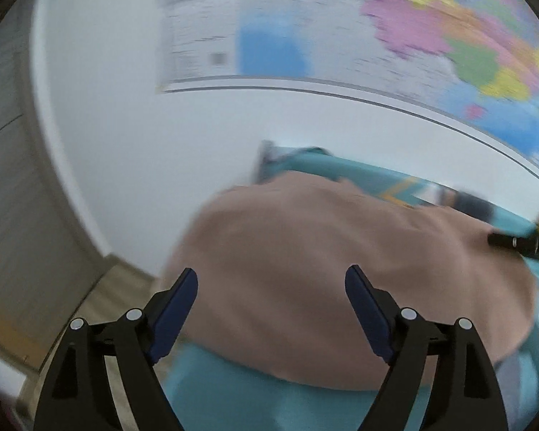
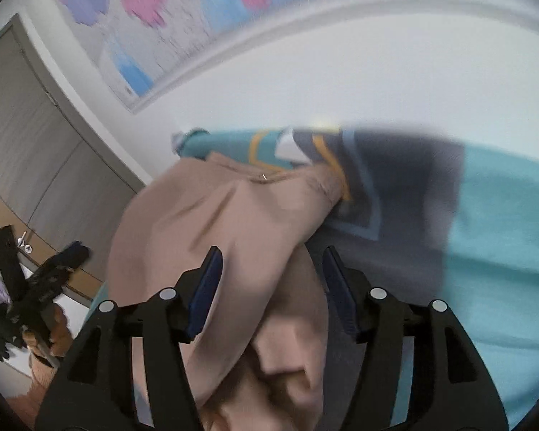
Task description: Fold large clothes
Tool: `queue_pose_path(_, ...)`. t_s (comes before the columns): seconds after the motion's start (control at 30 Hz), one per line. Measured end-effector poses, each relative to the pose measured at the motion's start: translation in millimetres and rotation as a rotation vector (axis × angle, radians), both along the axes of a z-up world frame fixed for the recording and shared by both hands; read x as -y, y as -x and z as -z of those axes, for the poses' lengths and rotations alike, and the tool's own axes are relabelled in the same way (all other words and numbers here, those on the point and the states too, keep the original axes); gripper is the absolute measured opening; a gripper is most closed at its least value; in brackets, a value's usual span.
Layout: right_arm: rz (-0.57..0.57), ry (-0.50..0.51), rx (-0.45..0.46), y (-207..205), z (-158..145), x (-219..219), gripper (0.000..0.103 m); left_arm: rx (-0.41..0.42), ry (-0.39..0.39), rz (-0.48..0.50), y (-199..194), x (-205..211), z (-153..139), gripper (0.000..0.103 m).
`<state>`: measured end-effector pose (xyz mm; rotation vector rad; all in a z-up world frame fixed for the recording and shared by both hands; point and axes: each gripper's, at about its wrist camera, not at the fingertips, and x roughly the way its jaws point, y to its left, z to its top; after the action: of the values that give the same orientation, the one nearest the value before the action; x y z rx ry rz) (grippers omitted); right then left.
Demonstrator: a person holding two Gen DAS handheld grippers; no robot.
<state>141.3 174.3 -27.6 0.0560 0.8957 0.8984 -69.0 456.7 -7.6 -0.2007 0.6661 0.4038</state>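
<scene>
A large beige-pink garment [image 1: 341, 269] lies bunched on a teal bedsheet [image 1: 269, 406]. My left gripper [image 1: 272, 271] hovers over its near-left part, jaws wide apart and nothing between them. In the right wrist view the same garment [image 2: 215, 222] is heaped in folds, and one thick fold runs between the fingers of my right gripper [image 2: 272, 251]. Those jaws stand partly apart; a strip of dark sheet shows beside the right pad, so they do not pinch the cloth. The other tool shows at the edge of each view: right gripper [image 1: 514, 242], left gripper [image 2: 54, 269].
The sheet has a dark grey and yellow patterned panel [image 2: 395, 186] behind the garment. A white wall carries a large coloured map [image 1: 449, 36]. Grey door panels [image 2: 36, 136] and a wooden floor strip [image 1: 14, 330] lie to the left of the bed.
</scene>
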Motion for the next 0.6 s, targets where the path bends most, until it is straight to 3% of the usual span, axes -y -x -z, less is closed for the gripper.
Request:
queue_pose_path(0.17,-0.066,-0.025,0.11,33.0,-29.2,7.1,0.058,-0.046,0.02,0.077,-30.5,30.0,11.5,0.081)
queue_pose_path(0.3,-0.159,0.053,0.133,49.5,-18.9,-16.3,0.059,-0.087,0.02,0.099,-45.5,46.3,21.9,0.081)
queue_pose_path(0.43,-0.144,0.125,0.019,32.5,18.6,-25.1,0.053,-0.118,-0.003,0.106,-51.4,56.4,33.1,0.081)
queue_pose_path(0.47,-0.124,0.143,-0.002,27.7,27.0,-22.6,0.048,-0.125,-0.006,0.106,-52.9,57.5,36.4,0.081)
queue_pose_path(0.5,-0.107,0.148,-0.021,23.9,33.4,-19.7,0.043,-0.128,-0.008,0.105,-51.9,57.2,38.4,0.081)
queue_pose_path(0.6,-0.087,0.114,-0.056,21.4,36.2,-10.4,0.043,-0.135,-0.01,0.098,-50.3,57.4,43.5,0.083)
